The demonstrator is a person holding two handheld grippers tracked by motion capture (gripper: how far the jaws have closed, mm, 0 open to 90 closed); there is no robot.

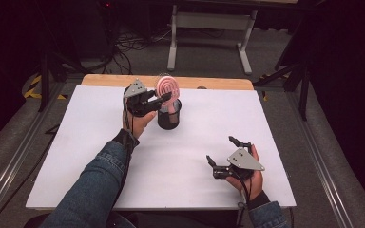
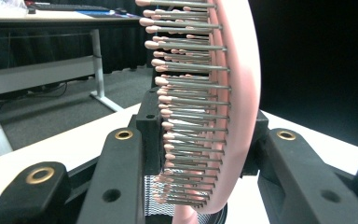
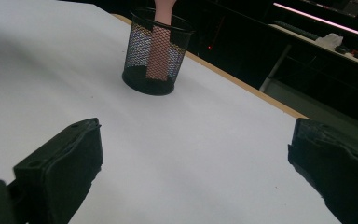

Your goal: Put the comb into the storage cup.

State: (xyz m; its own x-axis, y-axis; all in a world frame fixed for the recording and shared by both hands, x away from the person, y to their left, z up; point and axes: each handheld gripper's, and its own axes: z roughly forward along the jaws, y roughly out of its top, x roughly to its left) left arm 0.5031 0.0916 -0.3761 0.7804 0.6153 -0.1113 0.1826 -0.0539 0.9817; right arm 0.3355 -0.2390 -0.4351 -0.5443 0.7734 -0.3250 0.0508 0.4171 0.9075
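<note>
A pink hairbrush (image 1: 166, 87) with metal bristles stands head-up, its handle down inside a black mesh cup (image 1: 168, 117) near the table's far middle. My left gripper (image 1: 165, 99) comes in from the left and is shut on the brush head. In the left gripper view the brush (image 2: 235, 93) stands edge-on between the two black jaws of that gripper (image 2: 205, 135), with the cup's mesh (image 2: 151, 198) below. My right gripper (image 1: 220, 149) rests on the table at the front right, open and empty. The right gripper view shows the gripper's (image 3: 196, 177) spread jaws, with the cup (image 3: 140, 53) and pink handle (image 3: 159, 56) beyond.
The white board (image 1: 195, 142) covers the table, with a wooden strip (image 1: 218, 83) along its far edge. Behind stand a white desk frame (image 1: 209, 28), cables on the floor, and dark stands at both sides.
</note>
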